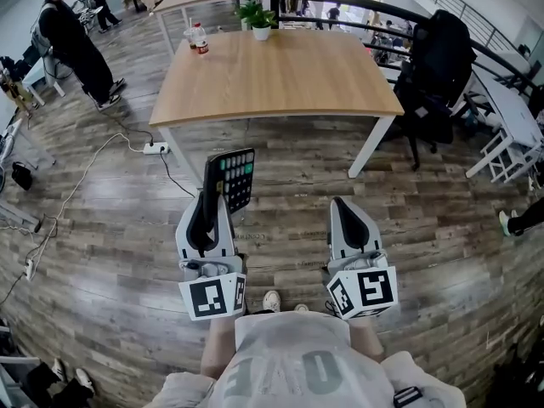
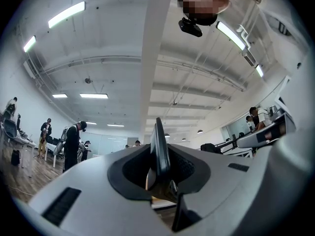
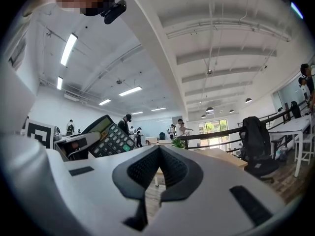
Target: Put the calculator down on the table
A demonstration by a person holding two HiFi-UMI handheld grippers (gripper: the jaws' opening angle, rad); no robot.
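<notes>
A black calculator (image 1: 236,177) with green and white keys stands on edge, tilted up over the wood floor, with my left gripper (image 1: 212,195) shut on its lower end. In the left gripper view the calculator (image 2: 160,151) shows edge-on as a thin dark slab pinched between the jaws. My right gripper (image 1: 342,204) hangs level beside it, shut with nothing in it; its pads meet at the tips (image 3: 158,149). The right gripper view shows the calculator (image 3: 109,136) off to the left. The wooden table (image 1: 280,83) stands a short way ahead of both grippers.
A potted plant (image 1: 258,17), a bottle (image 1: 201,39) and a cup stand at the table's far edge. A black chair (image 1: 433,75) draped with dark cloth is at the right. A power strip (image 1: 155,148) and cables lie on the floor left; a person (image 1: 75,45) stands beyond.
</notes>
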